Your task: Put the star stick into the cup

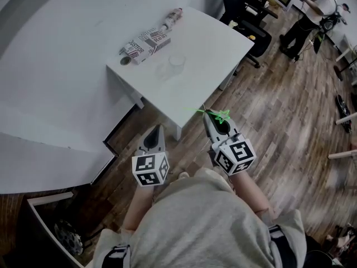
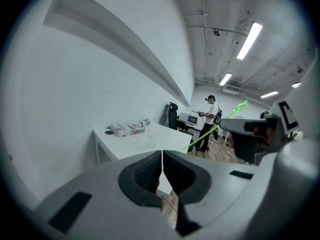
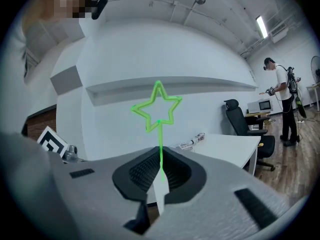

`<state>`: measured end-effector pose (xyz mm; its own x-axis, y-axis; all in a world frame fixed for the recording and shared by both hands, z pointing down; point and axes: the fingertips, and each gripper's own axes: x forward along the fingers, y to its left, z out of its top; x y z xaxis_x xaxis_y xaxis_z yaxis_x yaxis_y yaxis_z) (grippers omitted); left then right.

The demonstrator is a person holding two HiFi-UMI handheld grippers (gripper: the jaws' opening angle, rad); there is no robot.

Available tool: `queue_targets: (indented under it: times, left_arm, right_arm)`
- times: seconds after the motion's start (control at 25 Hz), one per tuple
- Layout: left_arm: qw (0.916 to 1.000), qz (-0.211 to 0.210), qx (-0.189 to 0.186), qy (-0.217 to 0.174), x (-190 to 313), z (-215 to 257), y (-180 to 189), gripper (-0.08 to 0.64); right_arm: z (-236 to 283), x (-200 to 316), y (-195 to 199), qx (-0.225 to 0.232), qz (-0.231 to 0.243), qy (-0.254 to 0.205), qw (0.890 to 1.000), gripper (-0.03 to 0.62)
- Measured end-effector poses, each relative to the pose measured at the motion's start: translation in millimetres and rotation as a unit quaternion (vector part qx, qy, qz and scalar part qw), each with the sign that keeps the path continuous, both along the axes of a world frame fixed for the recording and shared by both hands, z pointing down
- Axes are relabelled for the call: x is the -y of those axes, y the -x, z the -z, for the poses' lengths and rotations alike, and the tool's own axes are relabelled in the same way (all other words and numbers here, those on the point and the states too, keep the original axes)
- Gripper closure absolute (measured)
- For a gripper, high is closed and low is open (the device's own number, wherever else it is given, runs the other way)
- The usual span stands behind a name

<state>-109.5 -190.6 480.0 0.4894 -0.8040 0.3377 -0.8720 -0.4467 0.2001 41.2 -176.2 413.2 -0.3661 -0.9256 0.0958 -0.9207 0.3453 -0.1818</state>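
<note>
The green star stick (image 3: pixel 158 110) stands upright between the jaws of my right gripper (image 3: pixel 160 159), which is shut on its thin stem. In the head view the star stick (image 1: pixel 221 115) pokes out past my right gripper (image 1: pixel 211 117), over the wooden floor just short of the white table (image 1: pixel 206 43). A clear cup (image 1: pixel 177 62) stands near the table's middle, well ahead of both grippers. My left gripper (image 1: pixel 157 129) is beside the right one, its jaws shut with nothing between them. The left gripper view also shows the left gripper (image 2: pixel 162 158) and the star stick (image 2: pixel 243 105).
A printed box (image 1: pixel 146 44) and a lying bottle (image 1: pixel 172 18) sit at the table's far side. An office chair (image 1: pixel 252 29) stands beyond the table's right corner. A person (image 1: pixel 311 13) stands far off by a desk. A white wall (image 1: pixel 50 66) runs along the left.
</note>
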Motion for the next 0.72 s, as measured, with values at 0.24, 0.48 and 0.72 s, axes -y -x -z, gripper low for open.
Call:
queue_targets:
  times: [0.24,0.48,0.72]
  left_arm:
    - [0.9999,0.008,-0.005,0.01,16.9,-9.0,-2.3,0.551]
    - [0.9994,0.028,-0.003,0.017,46.0,-19.8,-1.0,0.551]
    - [0.9991,0.041,0.004,0.012,94.3,-15.3,-10.6,0.551]
  right_arm:
    - [-5.3,23.0,-9.8,-0.003,-0.007,0.004,1.0,0.578]
    - [-1.5,70.9,-32.0,0.001,-0.017,-0.008,1.0,0.578]
    - [-1.6,126.2,-39.9,0.002,-0.002,-0.011,1.0,0.578]
